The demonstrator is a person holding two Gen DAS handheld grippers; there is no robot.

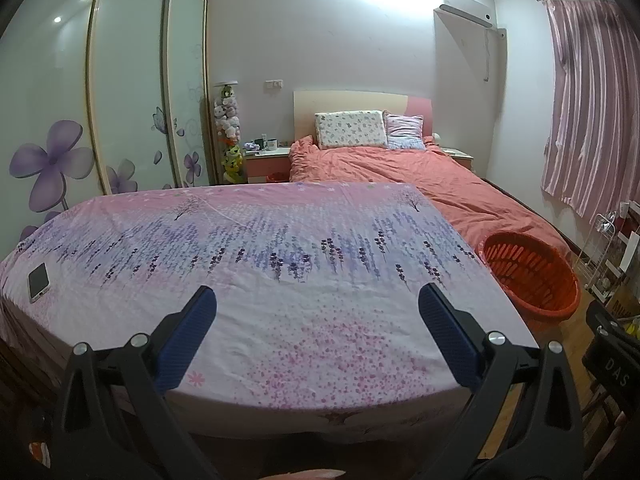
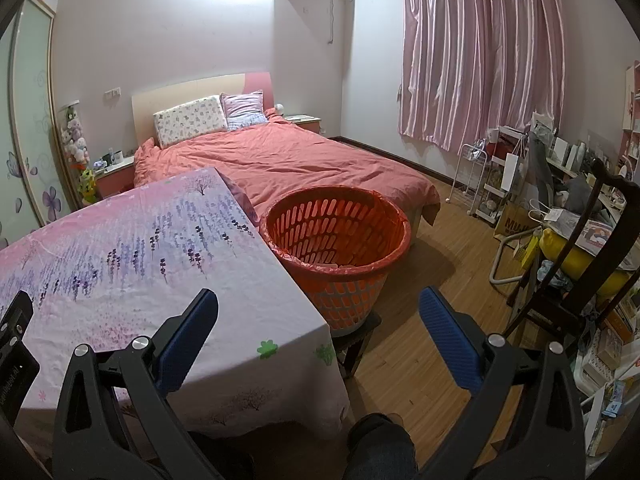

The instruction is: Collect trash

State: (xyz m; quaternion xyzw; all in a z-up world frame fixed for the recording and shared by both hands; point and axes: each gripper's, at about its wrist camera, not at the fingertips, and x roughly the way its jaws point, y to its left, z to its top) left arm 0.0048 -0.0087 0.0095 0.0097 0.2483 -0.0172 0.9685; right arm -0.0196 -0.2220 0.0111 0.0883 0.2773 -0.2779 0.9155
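Presently: both tongs, left [image 1: 316, 300] and right [image 2: 318, 302], gape empty; only a phone [image 1: 39, 282] lies left, risking being binned in the basket [image 2: 340, 232] as trash.

A bedroom with pale walls [image 2: 180, 40] and a wood floor [image 2: 432, 280]. A bed [image 2: 280, 160] with a coral duvet stands against the far wall, a nightstand [image 1: 266, 164] beside it. Pink curtains [image 2: 480, 52] hang on the right; a floral wardrobe [image 1: 120, 92] lines the left.
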